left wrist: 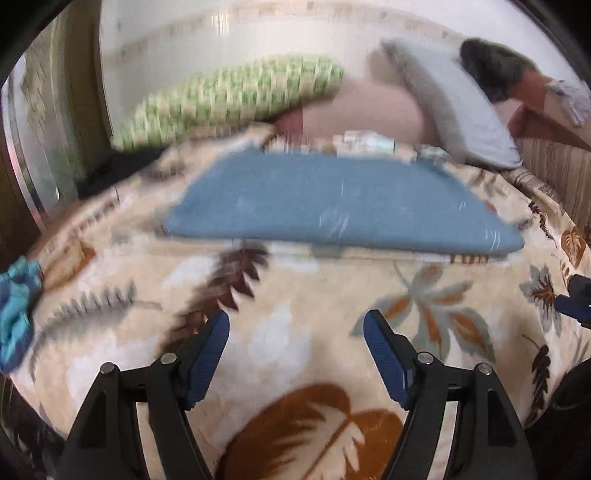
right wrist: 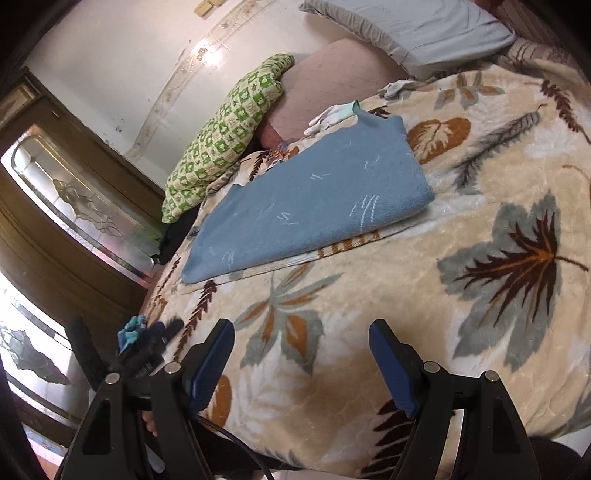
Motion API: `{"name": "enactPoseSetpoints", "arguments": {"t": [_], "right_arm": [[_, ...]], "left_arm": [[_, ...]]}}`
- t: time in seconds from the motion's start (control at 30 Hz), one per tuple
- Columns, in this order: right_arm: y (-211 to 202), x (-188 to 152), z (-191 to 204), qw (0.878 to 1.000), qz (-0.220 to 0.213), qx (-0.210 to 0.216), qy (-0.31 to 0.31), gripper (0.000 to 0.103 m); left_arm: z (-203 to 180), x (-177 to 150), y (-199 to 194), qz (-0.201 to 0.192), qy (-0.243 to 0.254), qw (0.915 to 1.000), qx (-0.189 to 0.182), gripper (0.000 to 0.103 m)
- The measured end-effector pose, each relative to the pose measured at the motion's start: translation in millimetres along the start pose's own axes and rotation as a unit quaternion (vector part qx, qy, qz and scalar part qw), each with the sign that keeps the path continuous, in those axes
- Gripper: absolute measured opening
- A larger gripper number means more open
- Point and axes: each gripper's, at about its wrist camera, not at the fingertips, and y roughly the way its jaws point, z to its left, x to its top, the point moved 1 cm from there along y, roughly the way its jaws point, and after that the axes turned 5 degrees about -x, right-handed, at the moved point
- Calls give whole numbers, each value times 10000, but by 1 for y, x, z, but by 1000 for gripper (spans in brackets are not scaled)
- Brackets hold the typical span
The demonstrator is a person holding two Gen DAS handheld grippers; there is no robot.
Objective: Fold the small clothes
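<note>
A folded blue cloth (left wrist: 343,203) lies flat on the leaf-patterned blanket (left wrist: 288,325), ahead of my left gripper (left wrist: 297,326), which is open and empty over the blanket. A turquoise garment (left wrist: 16,310) lies bunched at the blanket's left edge. In the right wrist view the blue cloth (right wrist: 310,199) lies far ahead and to the left of my right gripper (right wrist: 301,338), open and empty. The turquoise garment (right wrist: 131,332) shows at the lower left beside my left gripper (right wrist: 147,350). Small pale clothes (right wrist: 334,116) lie beyond the blue cloth.
A green checked pillow (right wrist: 225,136), a pink cushion (right wrist: 328,81) and a grey pillow (right wrist: 417,29) lie at the bed's far end by the white wall. A wooden door with glass panels (right wrist: 74,206) stands left of the bed.
</note>
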Motion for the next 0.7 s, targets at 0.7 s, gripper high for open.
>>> {"name": "enactPoseSetpoints", "arguments": {"t": [0.7], "right_arm": [[44, 62, 12, 9992, -285, -178, -235, 74]], "left_arm": [[121, 42, 25, -140, -1988, 9783, 572, 76]]}}
